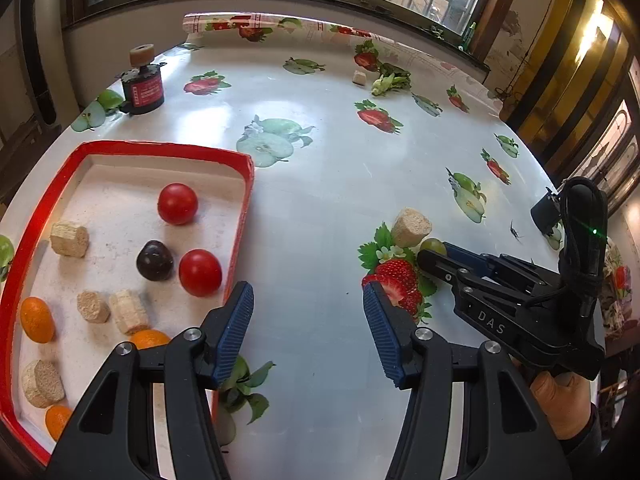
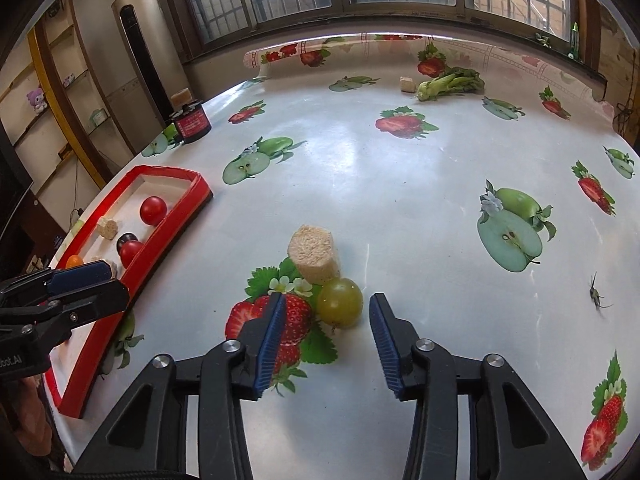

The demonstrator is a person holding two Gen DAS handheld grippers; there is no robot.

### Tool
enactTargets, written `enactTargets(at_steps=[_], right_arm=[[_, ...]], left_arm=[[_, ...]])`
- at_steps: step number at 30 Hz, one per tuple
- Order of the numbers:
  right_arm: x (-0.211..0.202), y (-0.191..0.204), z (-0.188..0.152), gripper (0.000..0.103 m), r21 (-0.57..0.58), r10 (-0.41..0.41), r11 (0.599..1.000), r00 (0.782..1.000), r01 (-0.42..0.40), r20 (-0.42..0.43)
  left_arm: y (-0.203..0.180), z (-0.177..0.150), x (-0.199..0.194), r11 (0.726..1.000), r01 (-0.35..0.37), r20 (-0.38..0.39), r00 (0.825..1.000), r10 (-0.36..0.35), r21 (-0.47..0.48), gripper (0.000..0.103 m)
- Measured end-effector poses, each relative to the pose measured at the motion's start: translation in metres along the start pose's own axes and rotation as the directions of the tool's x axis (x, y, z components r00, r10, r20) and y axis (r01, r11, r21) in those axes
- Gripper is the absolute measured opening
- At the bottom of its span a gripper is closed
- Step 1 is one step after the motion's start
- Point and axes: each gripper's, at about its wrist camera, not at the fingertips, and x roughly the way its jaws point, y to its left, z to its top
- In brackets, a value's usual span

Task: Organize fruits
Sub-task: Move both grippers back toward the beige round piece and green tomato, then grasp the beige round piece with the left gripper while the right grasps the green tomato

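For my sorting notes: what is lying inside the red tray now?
Inside the red tray: two red tomatoes, a dark plum, orange fruits and beige cork-like pieces. The left gripper covers its near corner.

Bright window daylight, tabletop (image 1: 340, 184) glare, fisheye-warped edges.

Your table (image 2: 360, 168) wears a glossy white cloth printed with red strawberries and green apples. The tray (image 1: 168, 148) near its left edge has a red rim and a pale speckled floor, and holds two red tomatoes (image 1: 178, 204), a dark purple plum (image 1: 154, 261), orange kumquats (image 1: 37, 319) and beige chunks (image 1: 69, 239). The grape (image 2: 340, 303) is yellow-green. Both grippers are black with blue ribbed pads (image 1: 234, 332).
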Motion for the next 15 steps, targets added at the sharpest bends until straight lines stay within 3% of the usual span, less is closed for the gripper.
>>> enactTargets(at_steps=[1, 11, 15], right_arm=[[0.002, -0.004, 0.000, 0.026, 0.010, 0.009, 1.000, 1.000, -0.009, -0.007], [-0.041, -0.050, -0.009, 0.026, 0.124, -0.012, 0.992, 0.996, 0.002, 0.083], [-0.049, -0.067, -0.013, 0.026, 0.159, -0.027, 0.987, 0.995, 0.013, 0.091]], left_arm=[[-0.004, 0.002, 0.004, 1.000, 0.004, -0.004, 1.000, -0.004, 0.005, 0.056], [-0.067, 0.021, 0.059, 0.993, 0.079, -0.072, 0.995, -0.073, 0.086, 0.056], [-0.087, 0.026, 0.083, 0.992, 0.072, -0.087, 0.994, -0.063, 0.104, 0.056]])
